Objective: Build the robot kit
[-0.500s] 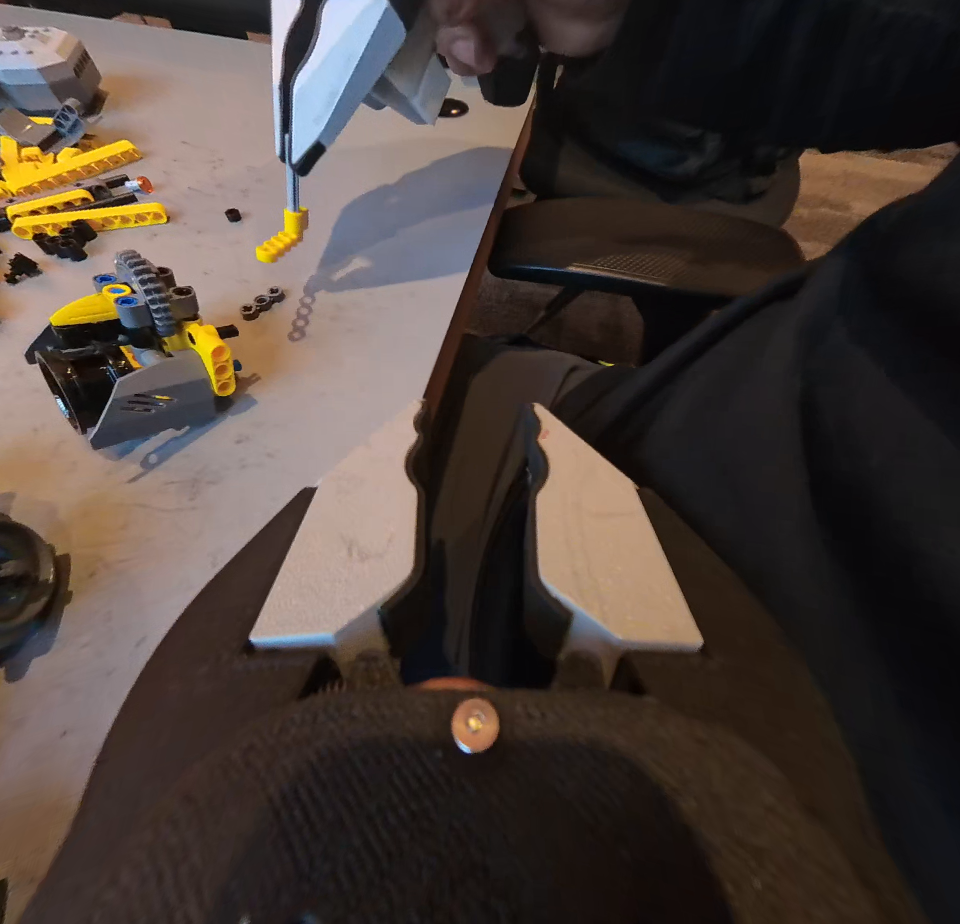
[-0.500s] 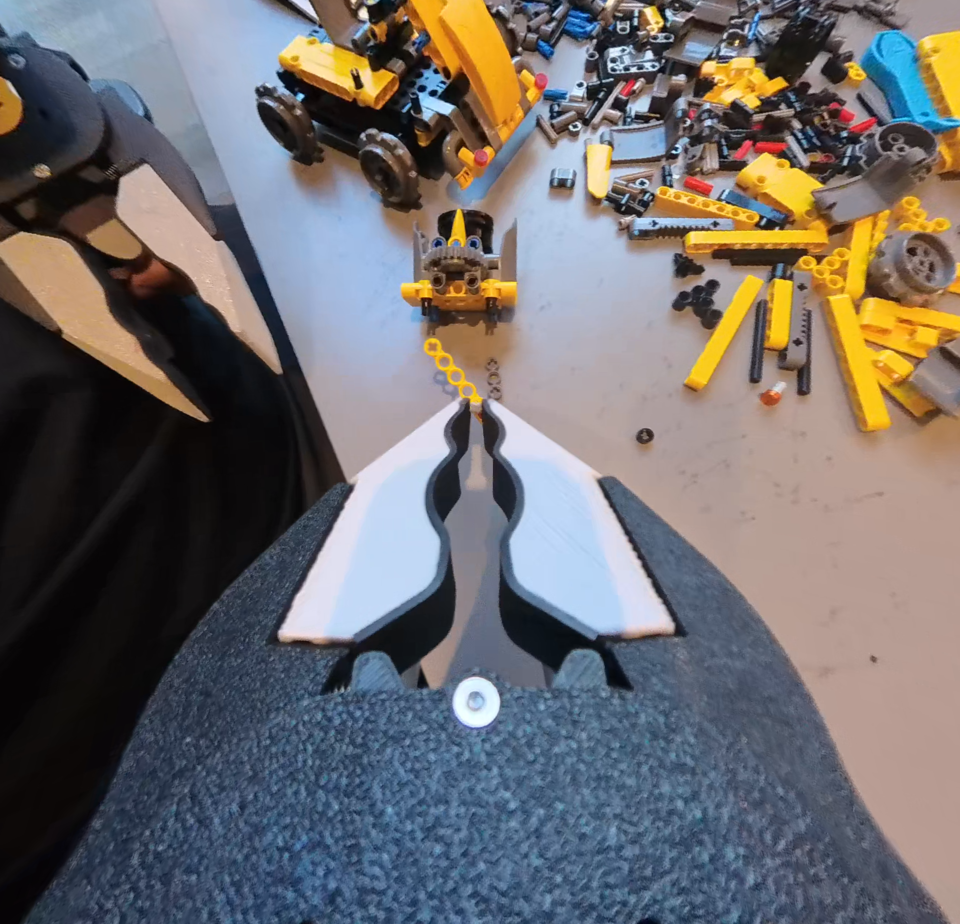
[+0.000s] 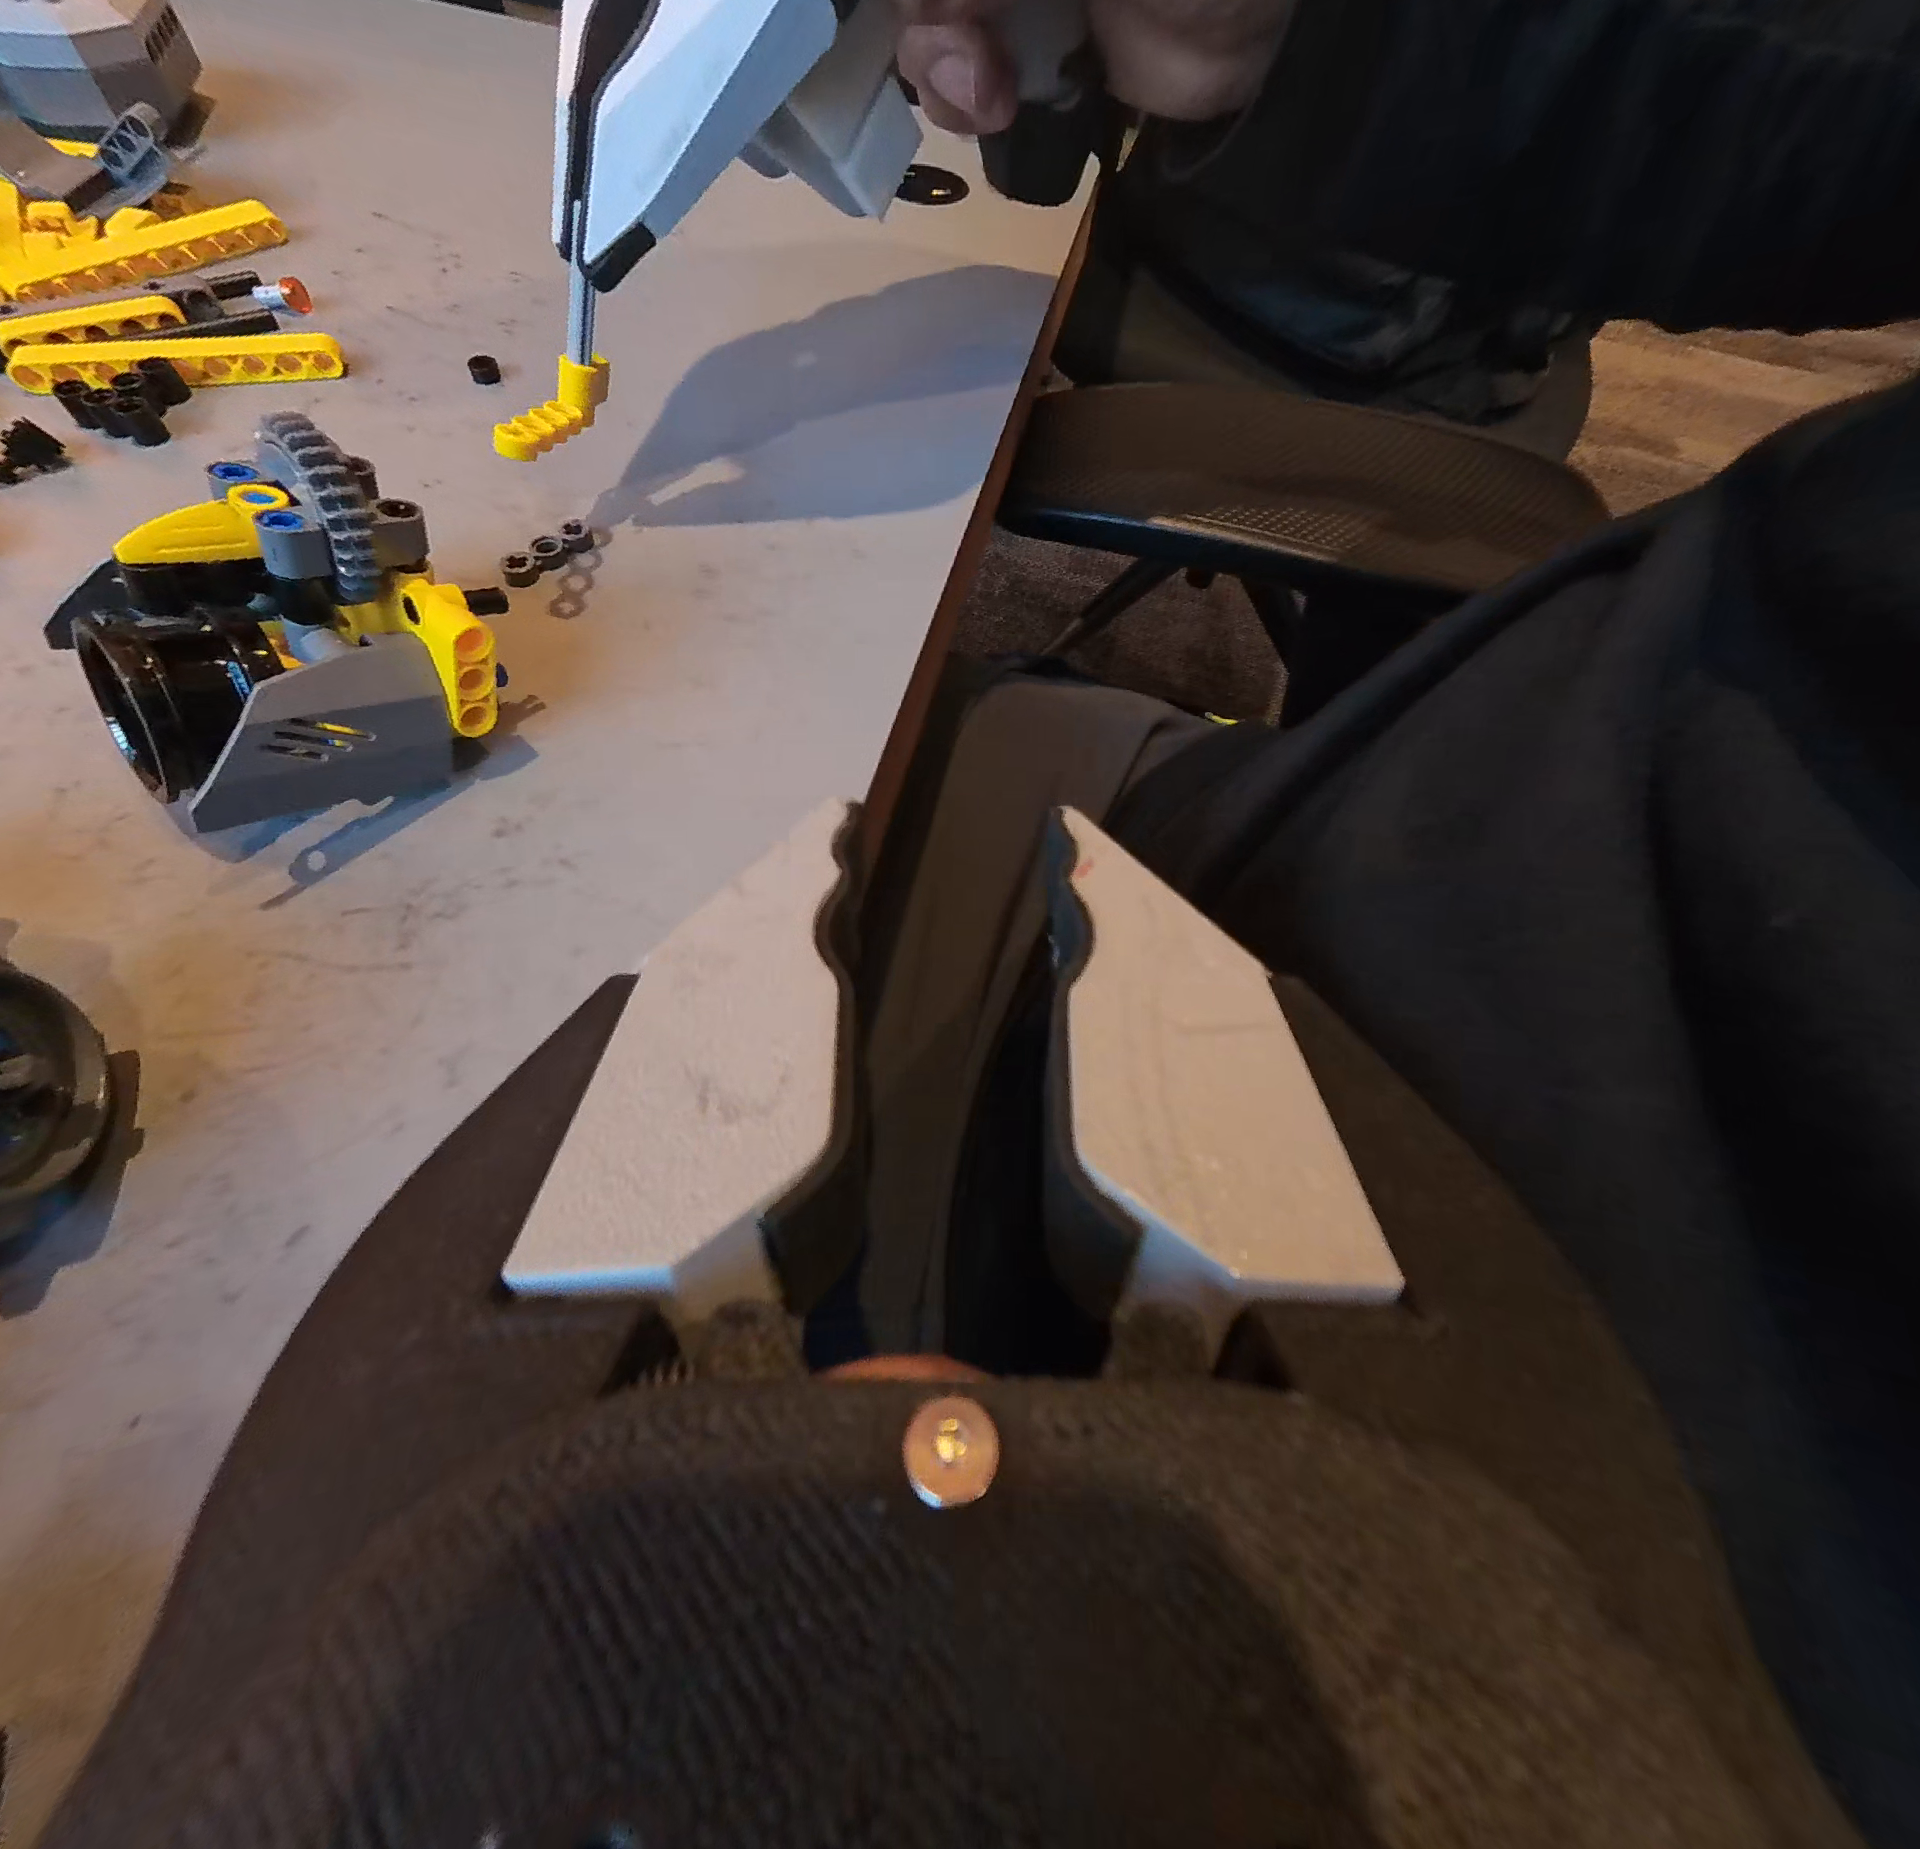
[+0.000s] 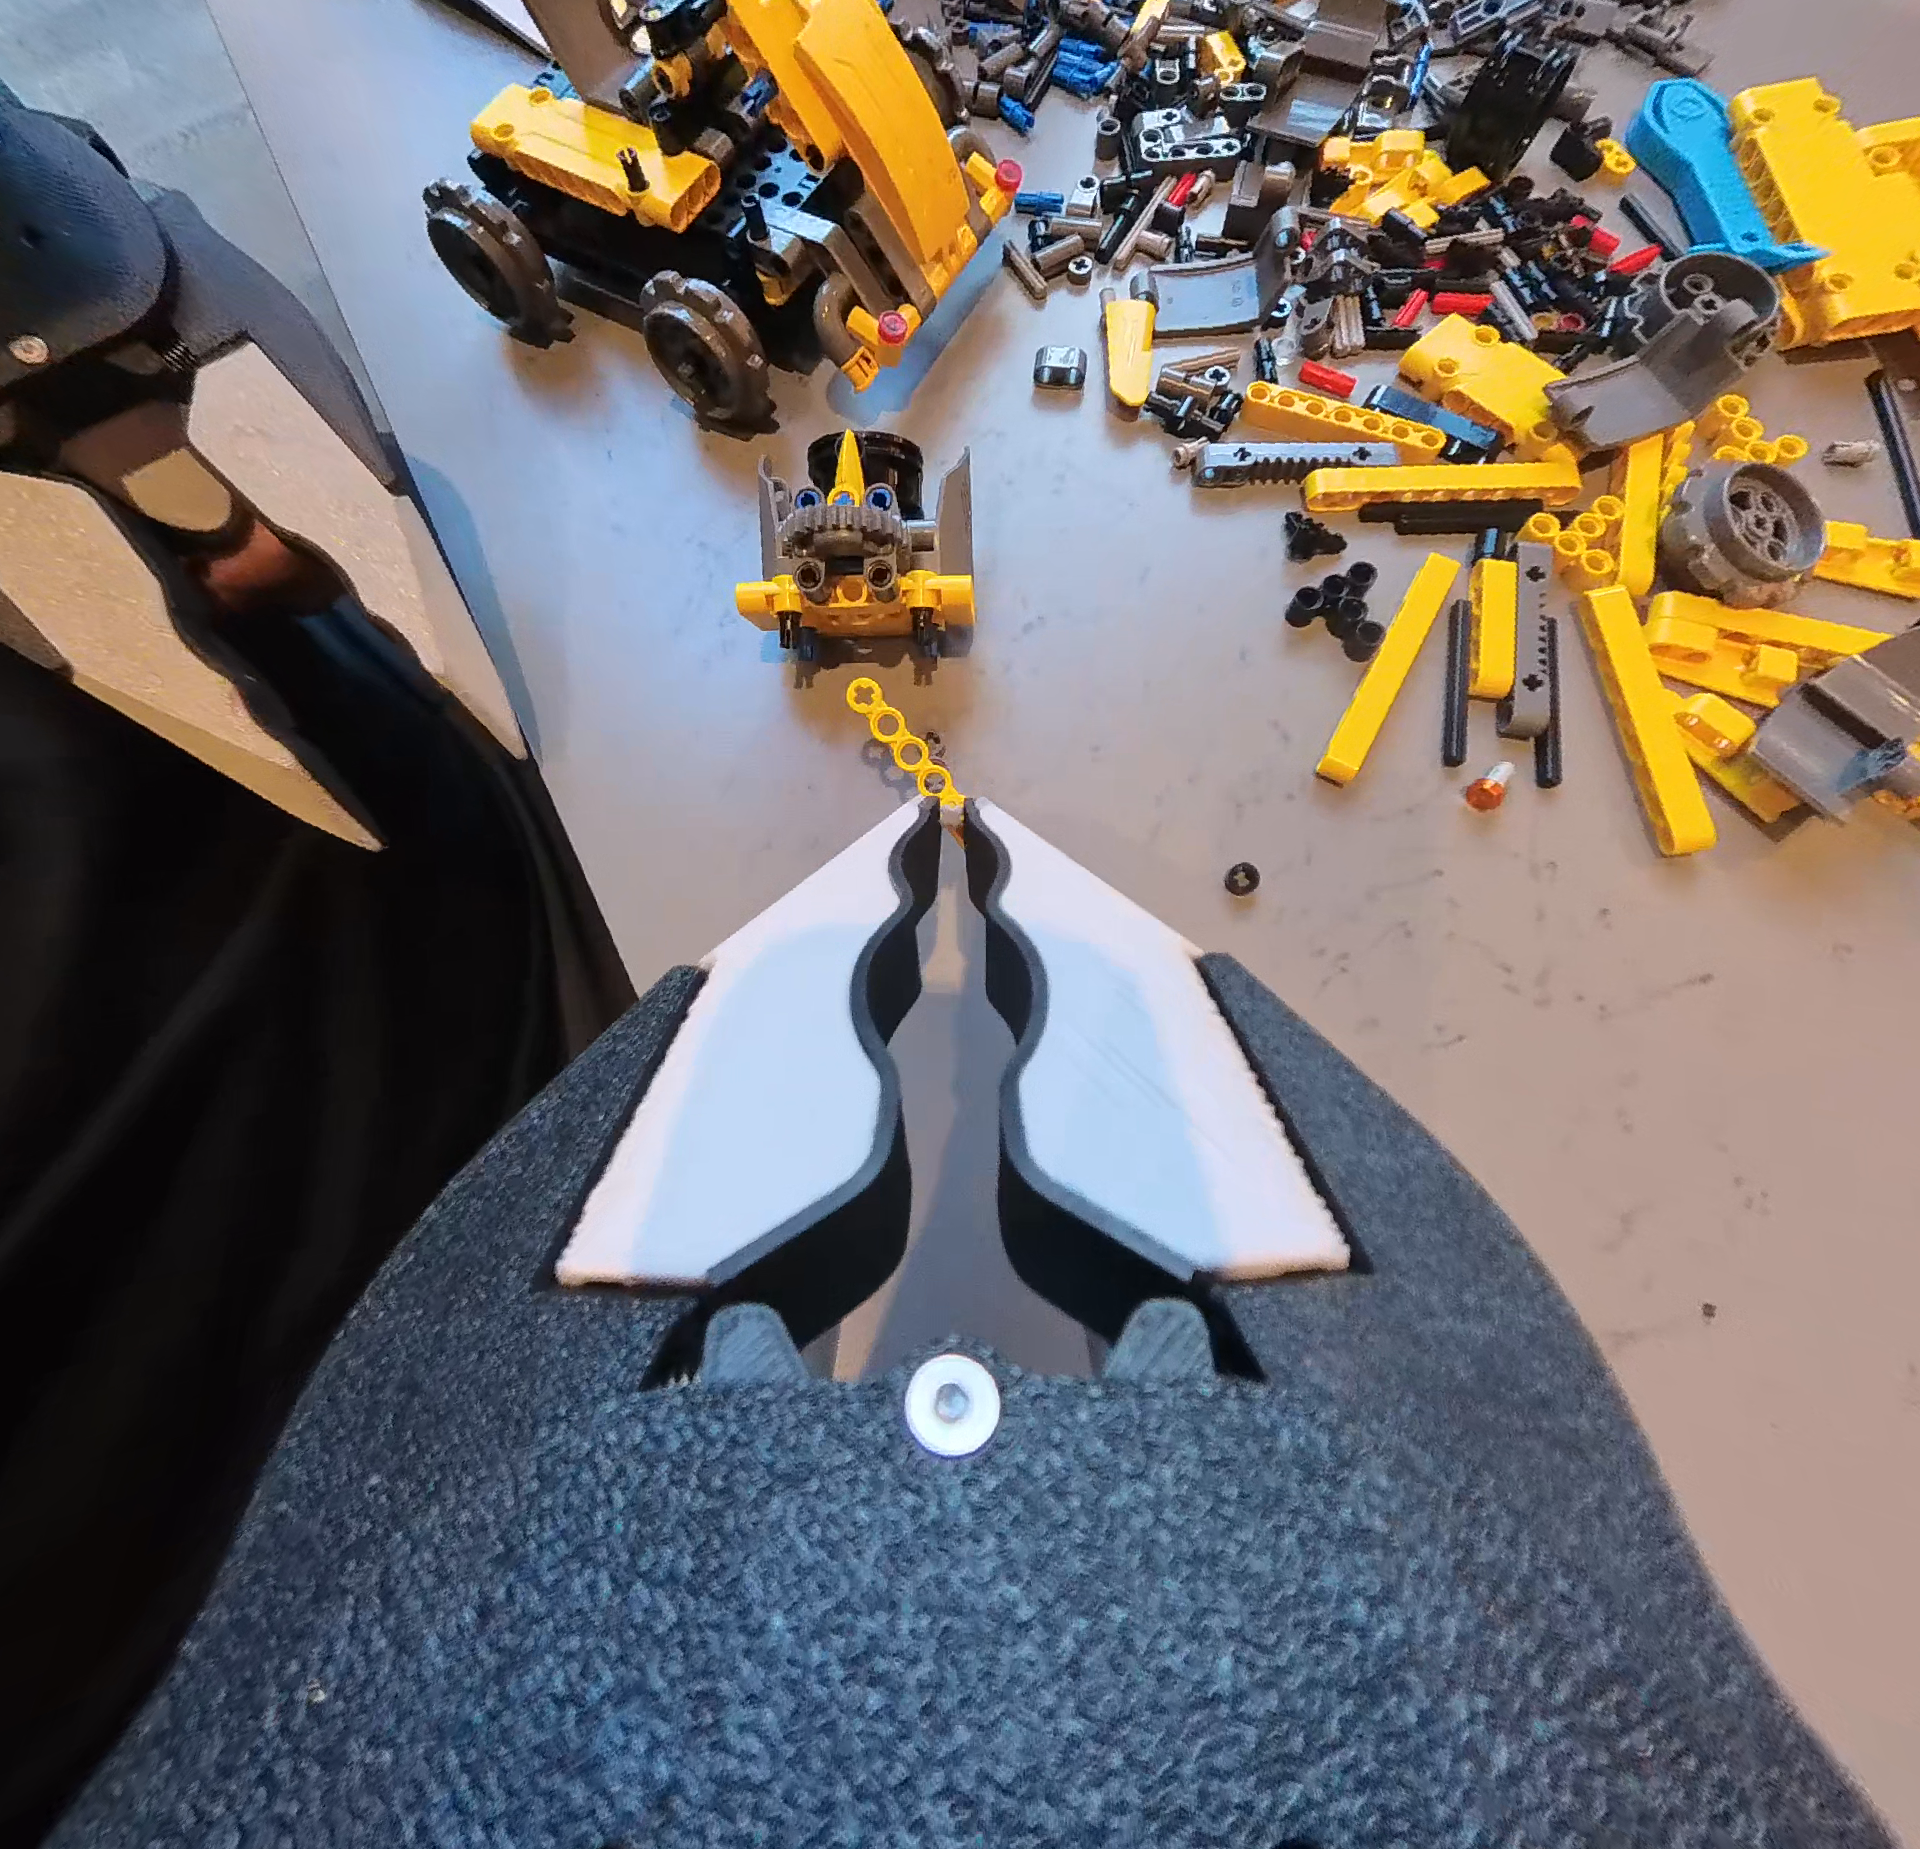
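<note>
Little moved; scuffed grey table (image 4: 1455, 1020), brick pile (image 4: 1455, 272), chair (image 3: 1299, 490).

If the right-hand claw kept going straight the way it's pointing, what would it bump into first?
Probably the small yellow-and-grey gear assembly straight ahead. The right gripper is shut on a thin yellow holed beam whose far end points at it. Depth is unclear; it may meet the table first.

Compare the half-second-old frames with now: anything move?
Hardly. The right gripper is still shut on the small yellow holed beam, held above the table, perhaps a touch closer to the small grey-and-yellow assembly. The left gripper stays open at the table edge. Loose parts unchanged.
</note>
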The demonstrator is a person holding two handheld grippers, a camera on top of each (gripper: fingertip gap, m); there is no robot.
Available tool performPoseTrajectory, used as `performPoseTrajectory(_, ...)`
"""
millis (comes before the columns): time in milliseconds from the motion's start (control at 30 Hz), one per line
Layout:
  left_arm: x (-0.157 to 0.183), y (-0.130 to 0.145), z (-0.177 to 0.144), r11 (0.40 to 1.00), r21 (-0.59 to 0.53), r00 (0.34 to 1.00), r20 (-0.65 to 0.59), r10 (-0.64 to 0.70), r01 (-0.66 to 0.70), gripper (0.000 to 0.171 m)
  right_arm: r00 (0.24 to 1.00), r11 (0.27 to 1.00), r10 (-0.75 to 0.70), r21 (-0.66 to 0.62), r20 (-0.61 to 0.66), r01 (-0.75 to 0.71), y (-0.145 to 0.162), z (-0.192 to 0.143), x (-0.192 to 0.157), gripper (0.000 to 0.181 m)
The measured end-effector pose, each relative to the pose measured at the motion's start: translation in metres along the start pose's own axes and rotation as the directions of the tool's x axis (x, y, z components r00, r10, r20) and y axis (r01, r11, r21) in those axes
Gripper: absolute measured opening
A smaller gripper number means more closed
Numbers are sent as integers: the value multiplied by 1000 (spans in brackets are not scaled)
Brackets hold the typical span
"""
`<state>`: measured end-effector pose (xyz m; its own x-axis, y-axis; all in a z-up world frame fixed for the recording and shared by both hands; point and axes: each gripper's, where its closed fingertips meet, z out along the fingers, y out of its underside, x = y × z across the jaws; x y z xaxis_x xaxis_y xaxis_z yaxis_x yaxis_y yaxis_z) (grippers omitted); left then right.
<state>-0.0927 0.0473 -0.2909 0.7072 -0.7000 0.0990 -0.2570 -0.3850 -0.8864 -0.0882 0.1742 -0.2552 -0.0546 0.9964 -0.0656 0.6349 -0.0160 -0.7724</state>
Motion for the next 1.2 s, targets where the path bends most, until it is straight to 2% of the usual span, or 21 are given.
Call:
performPoseTrajectory(167,1,3,2,1000,-17,1000,5,23,-23,31,999,1000,1,9,-33,-1,2,-9,3,4)
performPoseTrajectory(367,-2,5,3,1000,-20,1000,13,17,-16,31,992,996,12,85,-126,-1,-6,-40,16,4)
performPoseTrajectory(500,-2,3,6,1000,-15,1000,16,9,-9,30,983,994,0,104,-181,19,-1,-55,21,4)
performPoseTrajectory(667,-1,1,8,1000,-10,999,32,21,-21,30,982,992,6,124,-187,18,5,-61,18,4)
performPoseTrajectory(800,0,-2,7,1000,6,999,36,26,-26,29,988,980,-14,195,-155,44,-5,-63,5,4)
performPoseTrajectory(900,-2,-6,5,999,25,999,42,25,-26,29,988,965,-84,235,-130,113,-19,-57,-15,4)
performPoseTrajectory(1200,-12,-10,-6,998,58,997,77,5,-10,30,896,888,-407,153,-178,434,-39,-24,-65,4)
